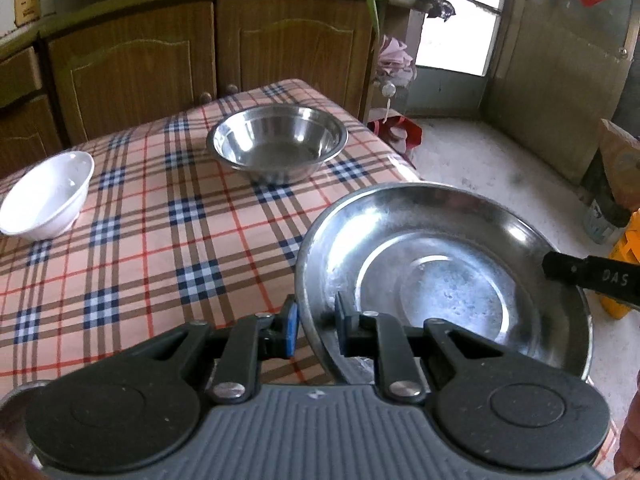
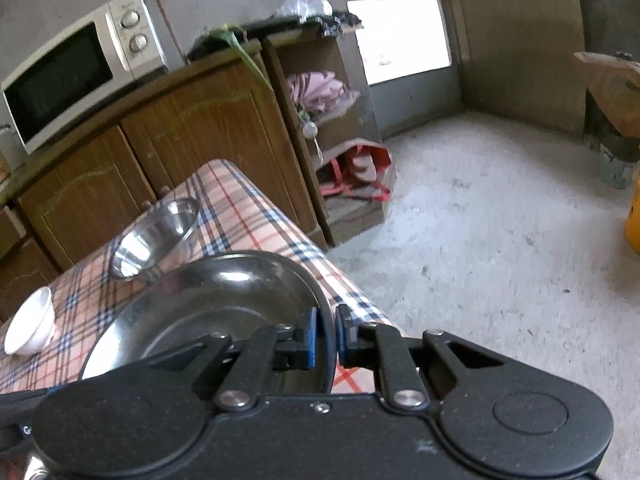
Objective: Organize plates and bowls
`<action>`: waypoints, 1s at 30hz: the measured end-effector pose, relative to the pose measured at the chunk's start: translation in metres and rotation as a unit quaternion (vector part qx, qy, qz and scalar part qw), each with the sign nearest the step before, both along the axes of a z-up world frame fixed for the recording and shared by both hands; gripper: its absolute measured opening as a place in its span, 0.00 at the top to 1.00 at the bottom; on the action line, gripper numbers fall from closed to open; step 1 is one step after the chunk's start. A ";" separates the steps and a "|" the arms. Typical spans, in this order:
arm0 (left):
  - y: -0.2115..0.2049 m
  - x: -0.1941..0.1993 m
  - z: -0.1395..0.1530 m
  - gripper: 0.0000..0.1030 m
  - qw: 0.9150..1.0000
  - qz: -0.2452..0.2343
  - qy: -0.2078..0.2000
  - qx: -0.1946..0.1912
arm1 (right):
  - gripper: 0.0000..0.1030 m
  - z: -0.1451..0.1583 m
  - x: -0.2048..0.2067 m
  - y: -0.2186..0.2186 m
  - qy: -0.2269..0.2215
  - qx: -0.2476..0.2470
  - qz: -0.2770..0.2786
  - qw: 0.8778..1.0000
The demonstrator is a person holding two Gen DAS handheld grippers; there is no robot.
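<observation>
Steel plate [image 1: 444, 276] sits at about 4 o'clock in the left wrist view, over the table's right edge, held from two sides. The left gripper [image 1: 316, 330] has its jaws closed narrow on the near rim of the plate. The right gripper [image 2: 326, 332] also pinches the rim, at the plate's right side. On the checked tablecloth [image 1: 160, 240], a steel bowl [image 1: 277, 142] stands at 12 o'clock, and a white bowl [image 1: 46, 196] stands at 9 o'clock, well apart from it.
</observation>
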State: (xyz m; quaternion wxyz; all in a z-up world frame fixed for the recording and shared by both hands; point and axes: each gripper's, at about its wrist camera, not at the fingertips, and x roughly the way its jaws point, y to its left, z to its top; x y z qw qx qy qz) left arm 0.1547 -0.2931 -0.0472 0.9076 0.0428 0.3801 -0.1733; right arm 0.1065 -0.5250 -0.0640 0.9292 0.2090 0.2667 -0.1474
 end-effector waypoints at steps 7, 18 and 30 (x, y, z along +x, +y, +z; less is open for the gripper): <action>0.006 -0.017 0.018 0.81 1.000 -0.004 -0.022 0.005 | 0.86 0.019 -0.026 0.014 -0.029 -0.025 -0.005 0.999; 0.017 -0.037 0.040 0.81 0.999 0.001 -0.042 0.011 | 0.86 0.045 -0.058 0.034 -0.049 -0.025 -0.016 0.998; 0.029 -0.062 0.061 0.81 0.998 0.003 -0.062 0.004 | 0.86 0.069 -0.088 0.046 -0.072 -0.026 -0.018 0.997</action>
